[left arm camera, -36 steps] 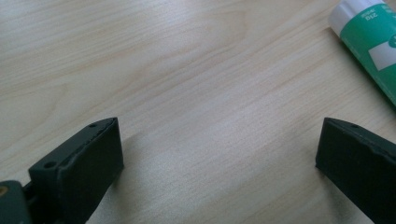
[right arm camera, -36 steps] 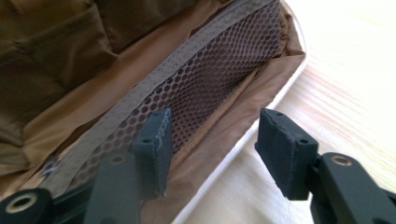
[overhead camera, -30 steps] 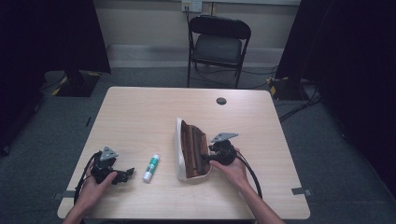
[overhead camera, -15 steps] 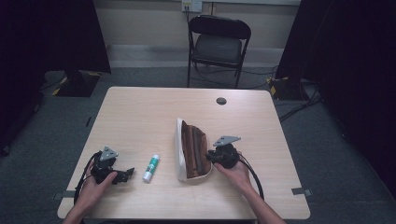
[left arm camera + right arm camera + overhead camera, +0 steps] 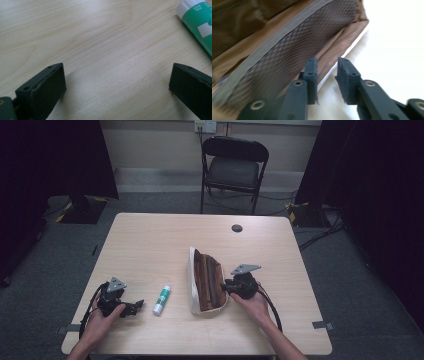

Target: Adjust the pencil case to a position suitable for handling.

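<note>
table, dim room | pouch at centre, soft, light, floppy; grip its rim at 3 o'clock | right gripper fingers just reopened, straddling rim, not pinching | left gripper wide open, glue stick at its 3 o'clock

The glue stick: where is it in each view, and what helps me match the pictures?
High view: glue stick lies lower centre-left, between the left gripper and the pouch.
Left gripper view: top right corner.
Right gripper view: not in it.
Shared landmark: the wooden table.
</note>
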### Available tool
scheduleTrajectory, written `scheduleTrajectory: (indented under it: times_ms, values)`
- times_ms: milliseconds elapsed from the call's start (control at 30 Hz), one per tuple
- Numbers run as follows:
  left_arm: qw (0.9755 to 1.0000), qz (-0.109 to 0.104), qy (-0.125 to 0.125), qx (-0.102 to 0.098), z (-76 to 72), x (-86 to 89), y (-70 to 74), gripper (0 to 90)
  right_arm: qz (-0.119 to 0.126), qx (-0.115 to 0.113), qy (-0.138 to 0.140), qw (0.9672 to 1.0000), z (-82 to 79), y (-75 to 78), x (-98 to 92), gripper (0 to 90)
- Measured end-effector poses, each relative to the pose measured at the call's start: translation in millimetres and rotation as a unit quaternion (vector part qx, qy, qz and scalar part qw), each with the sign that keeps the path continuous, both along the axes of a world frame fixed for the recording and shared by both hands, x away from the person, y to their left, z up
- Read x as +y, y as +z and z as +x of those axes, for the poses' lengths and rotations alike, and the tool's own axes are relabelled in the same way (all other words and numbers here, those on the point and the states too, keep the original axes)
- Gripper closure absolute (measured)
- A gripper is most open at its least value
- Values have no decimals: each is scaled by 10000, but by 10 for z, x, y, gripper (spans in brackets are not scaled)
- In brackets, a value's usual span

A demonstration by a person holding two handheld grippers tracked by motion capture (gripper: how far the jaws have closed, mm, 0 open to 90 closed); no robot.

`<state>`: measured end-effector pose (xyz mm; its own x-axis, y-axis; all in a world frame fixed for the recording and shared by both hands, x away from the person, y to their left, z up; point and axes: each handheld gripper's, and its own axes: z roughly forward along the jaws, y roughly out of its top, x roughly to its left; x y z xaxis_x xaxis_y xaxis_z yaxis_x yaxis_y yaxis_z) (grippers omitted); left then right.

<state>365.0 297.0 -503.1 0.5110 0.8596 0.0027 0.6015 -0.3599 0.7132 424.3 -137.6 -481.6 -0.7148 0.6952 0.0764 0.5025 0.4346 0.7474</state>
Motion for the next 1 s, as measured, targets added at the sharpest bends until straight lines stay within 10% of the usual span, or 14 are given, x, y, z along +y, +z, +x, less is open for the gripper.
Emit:
scheduleTrajectory:
  times_ms: [300, 467, 1000]
  values:
    - [10000, -18, 8, -9, 0, -2, -2, 2, 146, 235, -201, 9994, 224, -86, 59, 674]
    - [10000, -12, 5, -7, -1, -2, -2, 2, 91, 154, -195, 9996, 195, -64, 40, 822]
    - [10000, -18, 10, -10, -1, -3, -2, 2, -280, 200, -123, 9993, -315, 16, -118, 843]
